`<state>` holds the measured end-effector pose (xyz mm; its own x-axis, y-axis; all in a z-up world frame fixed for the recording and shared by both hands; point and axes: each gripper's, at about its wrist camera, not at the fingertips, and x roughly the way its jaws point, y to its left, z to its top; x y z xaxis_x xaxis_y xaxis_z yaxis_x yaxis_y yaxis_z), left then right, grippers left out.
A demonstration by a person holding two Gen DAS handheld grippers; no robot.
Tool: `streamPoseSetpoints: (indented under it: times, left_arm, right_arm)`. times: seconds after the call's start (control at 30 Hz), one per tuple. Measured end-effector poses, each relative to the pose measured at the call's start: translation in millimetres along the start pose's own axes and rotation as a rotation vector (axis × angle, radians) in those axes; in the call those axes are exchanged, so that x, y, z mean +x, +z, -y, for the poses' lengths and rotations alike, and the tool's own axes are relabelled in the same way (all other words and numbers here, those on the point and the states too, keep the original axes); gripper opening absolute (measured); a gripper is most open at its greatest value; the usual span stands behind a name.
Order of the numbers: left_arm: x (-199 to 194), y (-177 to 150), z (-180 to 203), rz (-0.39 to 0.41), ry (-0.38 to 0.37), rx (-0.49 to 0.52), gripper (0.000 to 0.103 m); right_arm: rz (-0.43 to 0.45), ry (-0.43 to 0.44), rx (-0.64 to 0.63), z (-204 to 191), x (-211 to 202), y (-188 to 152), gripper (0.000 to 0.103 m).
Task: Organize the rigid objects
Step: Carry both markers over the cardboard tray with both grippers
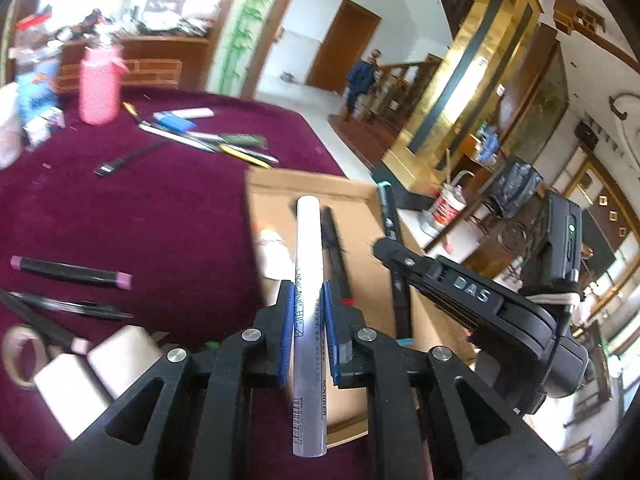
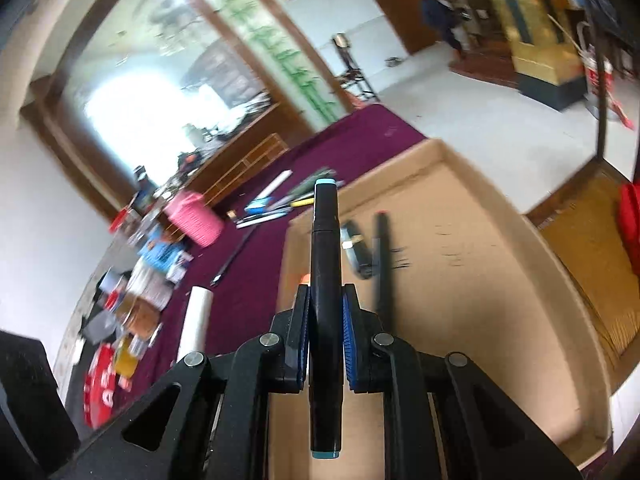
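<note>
Left gripper [image 1: 306, 316] clamping silver marker [image 1: 307, 280]; right gripper [image 2: 326, 320] clamping black marker [image 2: 326, 300], both hovering over cardboard box [image 2: 480, 240]; releasing early risks markers rolling outside the box.

bright daylight | window [image 2: 132, 108] glare | motion blur | fisheye-warped edges

Left hand-held gripper [image 1: 307, 344] closed on a white marker [image 1: 308, 320], held above a cardboard box [image 1: 360, 200], right hand-held gripper [image 1: 394, 246] beside it with a black marker [image 1: 390, 216], maroon desk [image 1: 140, 220] with scattered pens [image 1: 224, 144], pink bottle [image 1: 99, 86]
</note>
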<state>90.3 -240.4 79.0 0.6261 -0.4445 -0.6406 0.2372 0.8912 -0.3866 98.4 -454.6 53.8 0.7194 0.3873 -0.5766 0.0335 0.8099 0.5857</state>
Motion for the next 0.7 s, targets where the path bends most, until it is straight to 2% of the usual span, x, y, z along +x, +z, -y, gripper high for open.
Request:
streamPoseSetpoints:
  times: [0.1,0.4,0.7]
  left_arm:
    - [18.6,-5.7,13.0,-0.038,-0.019,0.014,0.012]
    - [41.0,-22.1,27.2,-0.110,-0.019,0.053,0.012]
    - [51.7,-27.8,22.6,-0.153,-0.014,0.046,0.012]
  right_arm:
    - [-0.017,-0.020,0.034,11.1,1.8,3.0,0.013]
    - [-0.060,-0.118,0.016,18.6,9.1,3.5,0.013]
    - [-0.119,-0.138,0.029,30.1,19.1,-3.0,0.013]
